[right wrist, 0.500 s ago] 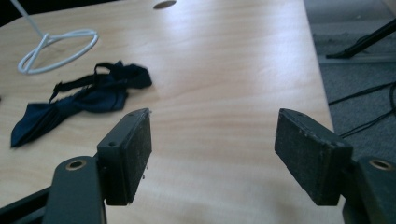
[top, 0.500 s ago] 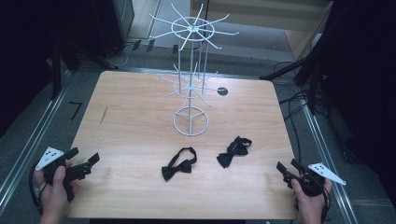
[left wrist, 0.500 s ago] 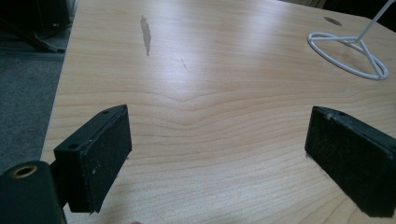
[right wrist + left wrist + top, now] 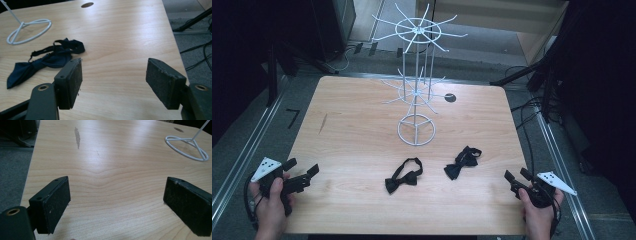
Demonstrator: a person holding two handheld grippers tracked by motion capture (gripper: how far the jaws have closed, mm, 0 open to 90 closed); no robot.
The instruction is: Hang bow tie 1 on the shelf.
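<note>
Each gripper is being seen as a black two-jaw tool: the left gripper (image 4: 303,172) and the right gripper (image 4: 517,176) are each being topped by a pale grey three-cornered plate marked with small dark dots, and a black cable is being trailed from the rear of each body. In the left gripper view, the left gripper's fingers (image 4: 53,203) are being shown as flat rectangular black blocks faced with coarse, lightly scuffed pads, with a brass-coloured threaded insert set in the black housing. In the right gripper view, the right gripper's fingers (image 4: 163,81) are being shown in the same form, with small screw holes on the top edges and brass-coloured inserts in both housings.
</note>
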